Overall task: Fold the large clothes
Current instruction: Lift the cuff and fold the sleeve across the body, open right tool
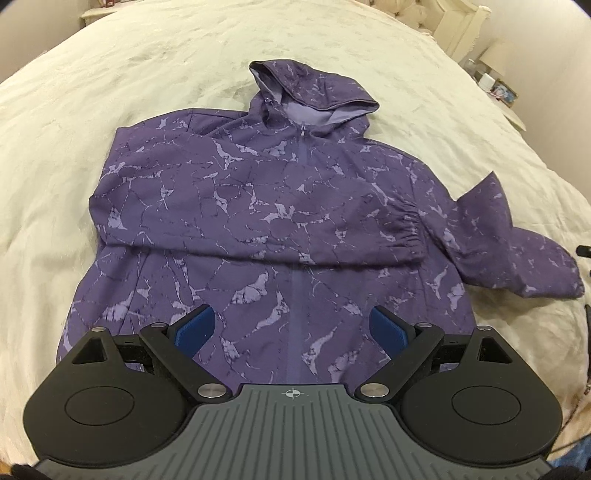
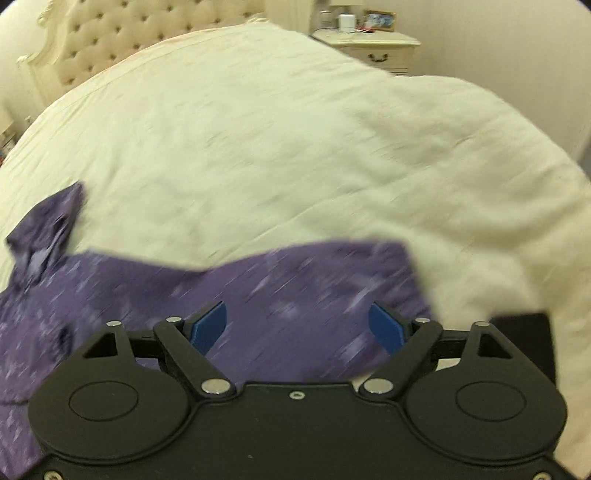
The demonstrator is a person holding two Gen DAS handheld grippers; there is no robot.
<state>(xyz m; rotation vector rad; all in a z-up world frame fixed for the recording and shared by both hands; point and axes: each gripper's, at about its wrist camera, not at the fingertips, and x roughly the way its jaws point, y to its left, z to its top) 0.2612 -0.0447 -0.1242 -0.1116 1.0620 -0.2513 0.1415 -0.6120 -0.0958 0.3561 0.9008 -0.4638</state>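
A purple hooded jacket [image 1: 258, 206] with a pale marbled print lies front up on the cream bedspread [image 1: 92, 110]. One sleeve is folded across its chest, cuff toward the right. The other sleeve [image 1: 517, 254] sticks out to the right. The hood [image 1: 314, 88] points to the far side. My left gripper [image 1: 291, 328] is open and empty above the jacket's lower front, over the zip. My right gripper [image 2: 297, 325] is open and empty above the outstretched sleeve [image 2: 295, 280], which is motion-blurred in the right wrist view.
The bedspread [image 2: 295, 147] covers the whole bed. A tufted cream headboard [image 2: 147, 33] stands at the far end. A white nightstand [image 2: 376, 48] with small items is beside it. A dark object [image 2: 524, 339] shows at the right edge.
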